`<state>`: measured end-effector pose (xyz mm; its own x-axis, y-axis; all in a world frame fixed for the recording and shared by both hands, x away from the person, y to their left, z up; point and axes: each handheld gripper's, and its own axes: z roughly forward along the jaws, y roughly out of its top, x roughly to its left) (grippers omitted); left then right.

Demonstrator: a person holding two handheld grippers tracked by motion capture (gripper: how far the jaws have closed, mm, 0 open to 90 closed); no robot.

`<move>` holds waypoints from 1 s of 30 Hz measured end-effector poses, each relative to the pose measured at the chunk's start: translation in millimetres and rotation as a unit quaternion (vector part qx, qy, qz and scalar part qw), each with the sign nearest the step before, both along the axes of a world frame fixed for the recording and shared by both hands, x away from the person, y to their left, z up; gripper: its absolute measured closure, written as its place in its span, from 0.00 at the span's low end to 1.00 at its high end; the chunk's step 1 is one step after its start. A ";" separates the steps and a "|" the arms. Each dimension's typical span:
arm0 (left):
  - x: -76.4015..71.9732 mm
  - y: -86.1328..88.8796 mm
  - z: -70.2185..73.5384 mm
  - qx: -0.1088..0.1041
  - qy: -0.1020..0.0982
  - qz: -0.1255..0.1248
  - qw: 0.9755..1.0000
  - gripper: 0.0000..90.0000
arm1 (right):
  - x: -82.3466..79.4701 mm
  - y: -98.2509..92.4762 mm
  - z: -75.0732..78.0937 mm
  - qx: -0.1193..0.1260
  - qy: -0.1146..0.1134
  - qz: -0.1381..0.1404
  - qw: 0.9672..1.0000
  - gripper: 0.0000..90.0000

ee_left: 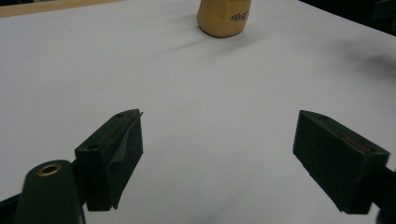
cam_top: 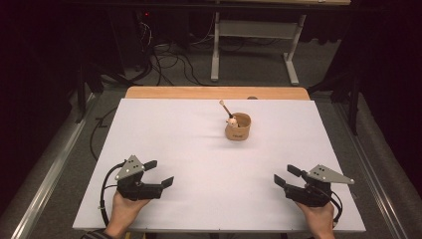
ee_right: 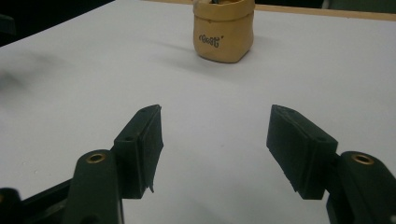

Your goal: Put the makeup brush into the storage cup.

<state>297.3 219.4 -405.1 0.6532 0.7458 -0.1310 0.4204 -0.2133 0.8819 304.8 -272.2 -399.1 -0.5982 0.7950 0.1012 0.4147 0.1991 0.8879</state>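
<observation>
A small tan pouch-like cup (cam_top: pixel 238 127) stands upright on the white sheet toward the far middle, with a thin wooden stick (cam_top: pixel 226 110) leaning out of it. The same cup (ee_left: pixel 223 17) appears far ahead in the left gripper view, and the cup (ee_right: pixel 223 31) shows dark lettering in the right gripper view. My left gripper (cam_top: pixel 159 173) rests low at the near left, open with nothing between its jaws. My right gripper (cam_top: pixel 286 176) sits at the near right, open and empty too. In each gripper view the black jaws stand wide apart over bare sheet, as with the left gripper (ee_left: pixel 219 140) and the right gripper (ee_right: pixel 215 131).
The white sheet (cam_top: pixel 189 149) covers a wooden table (cam_top: pixel 214 93) whose far edge shows. Beyond it stand a white desk frame (cam_top: pixel 254 45) and tangled cables (cam_top: pixel 169 59) on grey floor. A metal rail (cam_top: pixel 45 174) runs along the left.
</observation>
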 end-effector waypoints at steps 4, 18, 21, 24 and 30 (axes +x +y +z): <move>-0.1 0.0 0.0 0.000 0.000 0.000 1.000 0.19 | -0.6 -0.3 -1.4 -0.001 -0.001 -0.009 1.000 0.41; -1.8 0.2 1.0 -0.002 -0.003 -0.001 1.000 0.19 | 0.7 2.2 -11.2 -0.005 0.010 -0.008 1.000 0.40; -2.0 0.3 1.1 -0.002 -0.003 0.001 1.000 0.19 | 1.3 2.9 -13.2 -0.007 0.012 -0.006 1.000 0.39; -2.5 0.7 1.5 -0.004 -0.006 0.004 1.000 0.18 | 1.3 3.1 -15.6 0.000 0.022 -0.007 1.000 0.39; -2.9 0.1 1.5 -0.003 -0.006 0.003 1.000 0.18 | -2.2 4.3 -16.3 -0.001 0.014 -0.010 1.000 0.39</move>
<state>294.4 219.4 -403.6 0.6504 0.7489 -0.1272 0.4113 -0.2065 0.8878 302.7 -267.9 -415.4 -0.5790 0.8072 0.1152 0.4432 0.1930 0.8754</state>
